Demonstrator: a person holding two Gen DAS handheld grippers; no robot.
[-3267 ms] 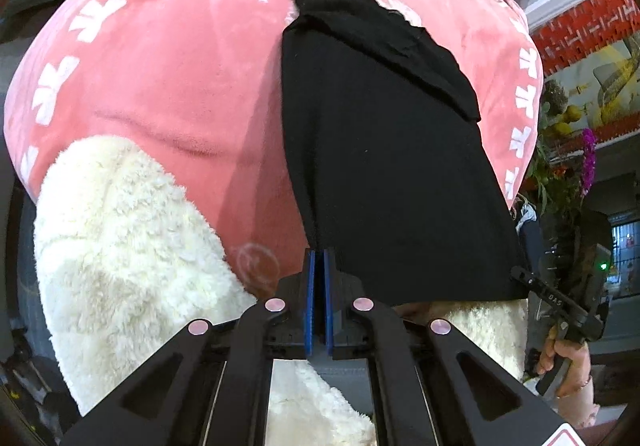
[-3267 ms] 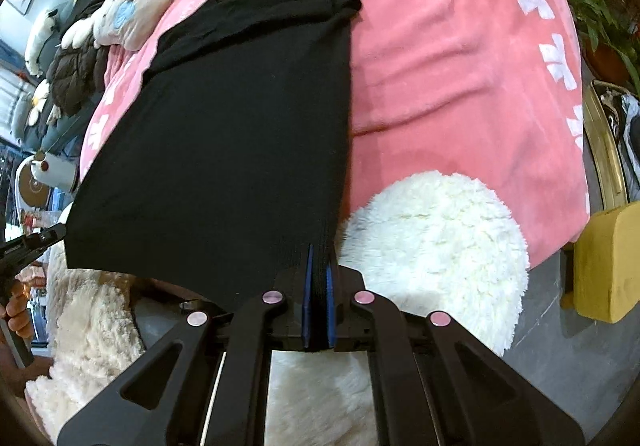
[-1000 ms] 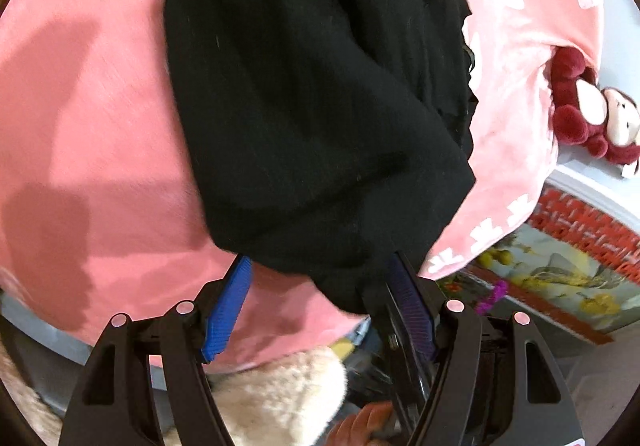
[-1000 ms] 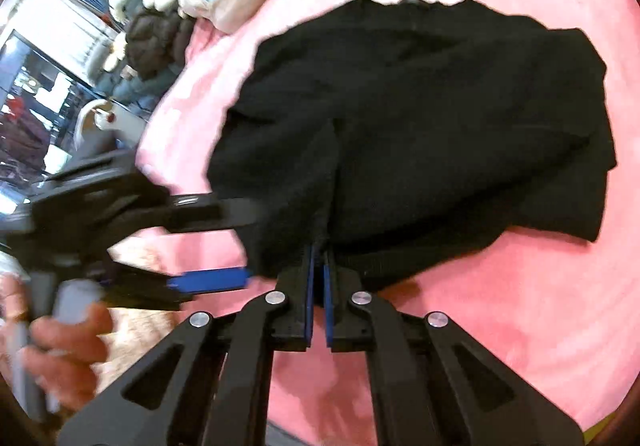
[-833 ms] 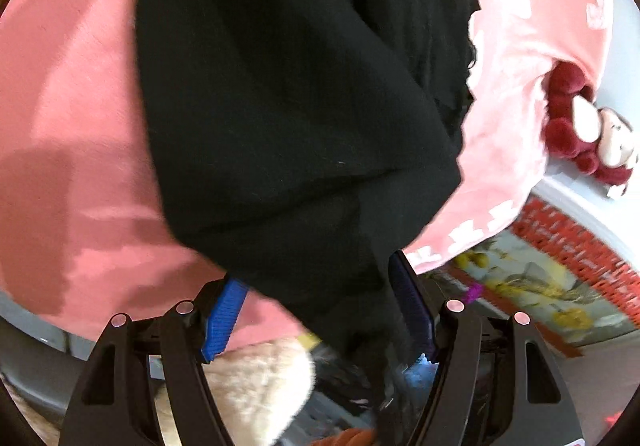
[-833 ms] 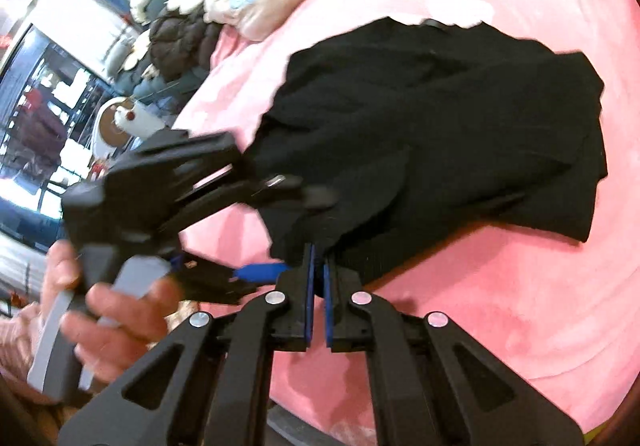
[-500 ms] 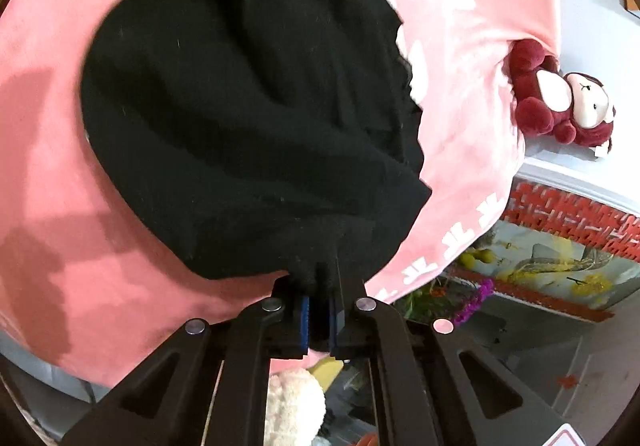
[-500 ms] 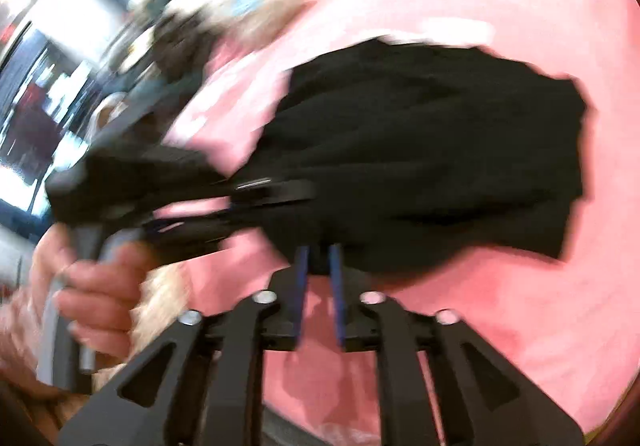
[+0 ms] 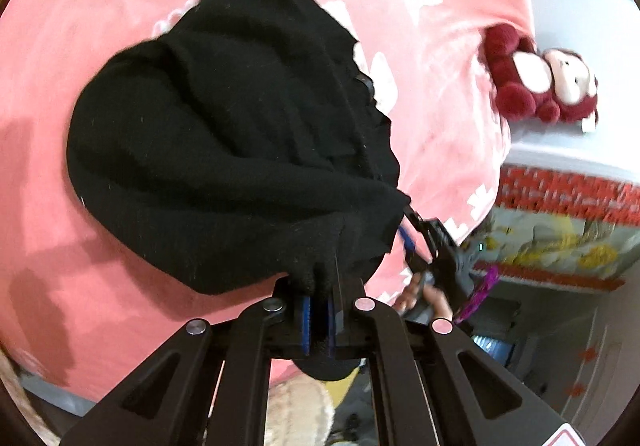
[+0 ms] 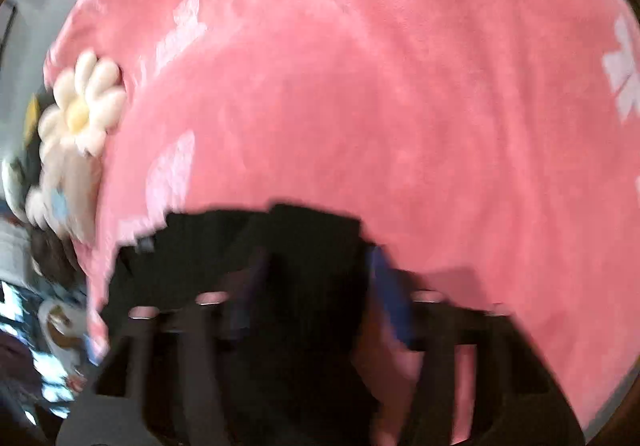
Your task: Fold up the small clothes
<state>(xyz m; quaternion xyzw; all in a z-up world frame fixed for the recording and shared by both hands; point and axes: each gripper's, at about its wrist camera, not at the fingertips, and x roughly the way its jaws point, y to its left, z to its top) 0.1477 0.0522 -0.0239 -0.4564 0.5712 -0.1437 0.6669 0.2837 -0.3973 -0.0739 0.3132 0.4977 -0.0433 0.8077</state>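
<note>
**A:** What are you working over?

**B:** A pink blanket (image 9: 80,26) with white printed marks, spread across the whole surface under both tongs. Far ahead and to the right of the left tongs (image 9: 318,306) a dark red plush monkey (image 9: 544,86) sits on a pale ledge. Below that I see a strip of red brick pattern (image 9: 560,198). On my right camera, a white flower cushion (image 10: 80,110) lies at the blanket's edge, off to the left of the right tongs (image 10: 316,278).

**A:** How are your hands set?

**B:** Both tongs point down at a slant onto the blanket. The right tongs sit just right of the left pair's tips. A hand (image 9: 424,296) is wrapped round their grip.

**A:** And the left tongs?

**B:** Clamped. The blue pads are pressed onto a pinch of the black garment (image 9: 224,150), with a fold of it bulging out behind them. The rest of the garment is bunched in rumpled folds directly ahead of the tips, lying on the blanket.

**A:** The right tongs?

**B:** That view is smeared with motion. The fingers look spread apart, though they have just been closing. Black cloth lies between them and runs off to their left. I can't see either pad pressing on it, so I wouldn't call it a grip.
</note>
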